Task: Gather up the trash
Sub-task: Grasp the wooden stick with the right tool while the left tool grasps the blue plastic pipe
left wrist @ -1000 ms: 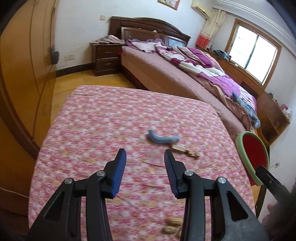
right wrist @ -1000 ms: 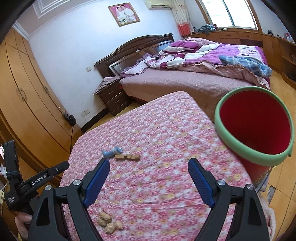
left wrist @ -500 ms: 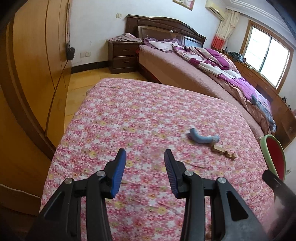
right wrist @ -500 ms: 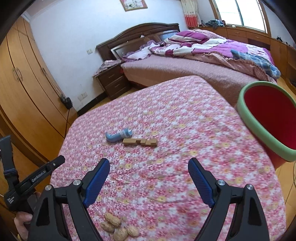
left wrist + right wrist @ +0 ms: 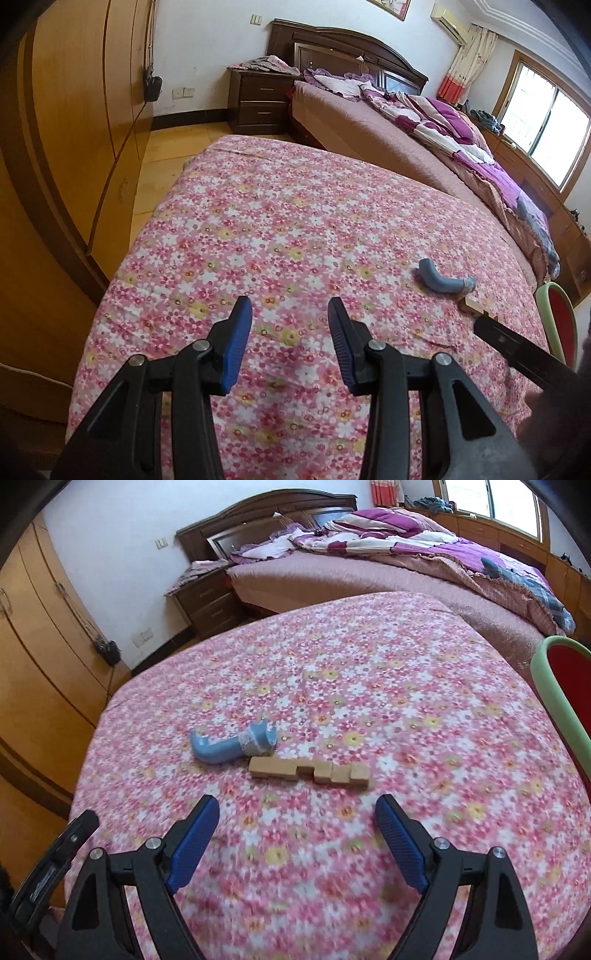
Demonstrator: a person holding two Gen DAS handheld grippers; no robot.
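Lying on the floral-covered bench [image 5: 369, 672]: blue curved tube piece [image 5: 231, 746] touching notched wooden block [image 5: 310, 771].

Tube sits just behind the block's left end; block lies crosswise, nearer the right claw [image 5: 295, 843], which hovers just short of it, jaws wide apart, nothing held. Left claw [image 5: 290, 341] hangs over bare cloth well left of the block, jaws parted, nothing held. Red bin with green rim [image 5: 554, 686] stands at the bench's right edge, well right of the block.
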